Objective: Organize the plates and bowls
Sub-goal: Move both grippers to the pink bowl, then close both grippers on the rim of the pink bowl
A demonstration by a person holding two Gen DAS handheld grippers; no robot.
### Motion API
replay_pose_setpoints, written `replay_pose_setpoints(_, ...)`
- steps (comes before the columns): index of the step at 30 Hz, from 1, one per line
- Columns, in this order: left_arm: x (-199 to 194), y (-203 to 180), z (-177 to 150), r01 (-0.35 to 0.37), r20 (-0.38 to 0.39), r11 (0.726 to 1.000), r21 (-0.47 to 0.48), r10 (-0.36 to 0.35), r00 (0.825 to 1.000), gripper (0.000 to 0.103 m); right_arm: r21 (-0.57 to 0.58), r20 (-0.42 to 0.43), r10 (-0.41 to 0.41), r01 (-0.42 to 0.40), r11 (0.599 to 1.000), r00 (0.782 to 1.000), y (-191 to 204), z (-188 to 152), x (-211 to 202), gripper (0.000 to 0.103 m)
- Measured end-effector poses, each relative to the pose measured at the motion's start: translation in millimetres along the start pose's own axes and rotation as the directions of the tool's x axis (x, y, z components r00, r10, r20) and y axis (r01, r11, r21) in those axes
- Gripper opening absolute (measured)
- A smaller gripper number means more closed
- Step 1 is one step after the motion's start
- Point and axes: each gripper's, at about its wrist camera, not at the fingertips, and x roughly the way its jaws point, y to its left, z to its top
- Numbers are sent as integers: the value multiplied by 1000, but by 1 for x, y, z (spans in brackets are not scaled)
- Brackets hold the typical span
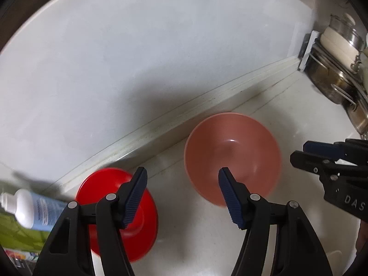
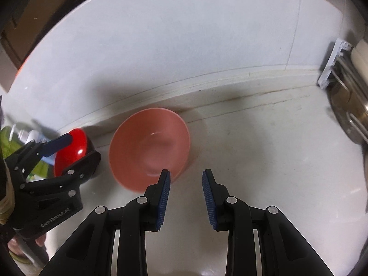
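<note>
Pink bowl point(image 1: 232, 158) upright on white table point(image 1: 299, 115), near table's back edge by wall. Left wrist view: left gripper point(image 1: 182, 194) jaws spread, nothing between; one pad over red bowl point(image 1: 115, 207), other over pink bowl's near rim. Red bowl left of pink, also near back edge. White bottle point(image 1: 30, 208) lying at far left. Right gripper point(image 1: 322, 158) enters from right. Steel pots point(image 1: 333, 78) at table's right end.

Right wrist view: right gripper point(image 2: 186, 197) jaws parted narrowly, empty, just right of pink bowl point(image 2: 149, 149). Left gripper point(image 2: 57, 156) in front of red bowl point(image 2: 76, 147).
</note>
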Motion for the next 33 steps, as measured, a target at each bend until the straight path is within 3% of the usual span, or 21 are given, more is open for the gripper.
replay_pose_setpoints(11, 40, 2, 8, 11, -67, 1000, -14, -12, 998, 56, 64, -71, 44, -39, 997, 997, 2, 15, 39, 28)
replay_pose_setpoints(14, 48, 1, 8, 10, -89, 1000, -10, -11, 996, 47, 80, -92, 50, -43, 996, 994, -2, 15, 46, 22)
replay_pose_setpoints(22, 61, -3, 7, 44, -136, 999, -16, -46, 990, 12, 111, -125, 52, -38, 993, 991, -6, 16, 61, 14)
replay_pose_setpoints(33, 41, -9, 4, 35, -135, 999, -40, -41, 990, 12, 143, -134, 64, -44, 989, 989, -9, 16, 56, 11)
